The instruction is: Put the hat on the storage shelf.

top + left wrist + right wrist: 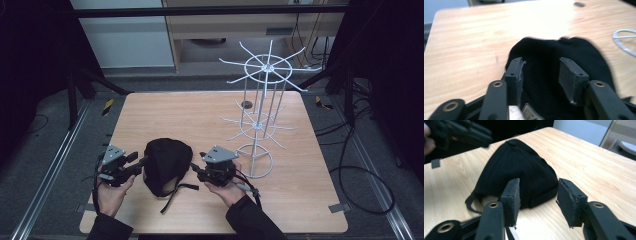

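A black cap [167,162] lies crown-up on the wooden table [200,115] near the front edge, its strap [172,194] trailing toward the person. My left gripper [141,161] is at the cap's left side. It is open, with the cap's fabric [579,50] lying between and beyond its jaws [541,62]. My right gripper [196,167] is just right of the cap and also open. Its jaws [537,182] point at the cap's lower edge [516,162] a short way ahead, with nothing between them. The left gripper [461,132] shows blurred beyond the cap.
A white wire display rack [260,100] with spoke arms stands to the right of the cap, its ring base [255,160] close to my right gripper; part of that ring [624,41] shows in the left gripper view. A dark round spot [246,104] marks the table farther back.
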A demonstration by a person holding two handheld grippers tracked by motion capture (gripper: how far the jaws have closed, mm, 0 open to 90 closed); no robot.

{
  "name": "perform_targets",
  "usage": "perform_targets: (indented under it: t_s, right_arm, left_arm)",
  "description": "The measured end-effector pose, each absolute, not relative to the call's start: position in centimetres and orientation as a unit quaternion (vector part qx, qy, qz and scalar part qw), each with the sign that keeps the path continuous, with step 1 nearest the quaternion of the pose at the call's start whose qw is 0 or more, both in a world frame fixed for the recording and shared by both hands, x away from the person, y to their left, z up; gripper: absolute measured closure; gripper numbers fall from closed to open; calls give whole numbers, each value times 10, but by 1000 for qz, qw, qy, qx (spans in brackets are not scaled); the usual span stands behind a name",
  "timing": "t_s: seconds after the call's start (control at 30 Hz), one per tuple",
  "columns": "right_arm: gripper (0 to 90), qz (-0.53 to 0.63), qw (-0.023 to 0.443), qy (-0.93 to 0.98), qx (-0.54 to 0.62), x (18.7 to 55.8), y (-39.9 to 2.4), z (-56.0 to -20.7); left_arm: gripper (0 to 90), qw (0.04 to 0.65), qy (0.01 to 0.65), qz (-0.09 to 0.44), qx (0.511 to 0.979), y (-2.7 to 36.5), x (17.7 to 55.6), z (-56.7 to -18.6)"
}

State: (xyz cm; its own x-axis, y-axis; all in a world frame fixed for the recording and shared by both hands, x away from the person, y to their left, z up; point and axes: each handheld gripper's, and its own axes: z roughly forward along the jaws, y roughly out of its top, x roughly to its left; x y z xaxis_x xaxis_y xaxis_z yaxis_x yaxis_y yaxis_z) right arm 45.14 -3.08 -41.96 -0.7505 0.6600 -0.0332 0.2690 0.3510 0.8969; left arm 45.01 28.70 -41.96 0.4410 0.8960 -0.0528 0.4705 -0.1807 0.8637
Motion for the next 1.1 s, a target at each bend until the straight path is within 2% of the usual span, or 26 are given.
perform_targets:
  t_s: [0.3,0.47,1.1]
  right_arm:
    - [462,487,198,793,308,433,-76,-432]
    - [444,478,200,791,325,424,-102,-443]
    - [392,456,246,735,437,401,-222,-455]
  left_arm:
    - [441,452,423,223,753,274,451,-410]
    - [407,436,420,219,766,261,455,-410]
    - [389,387,440,195,787,248,476,-426]
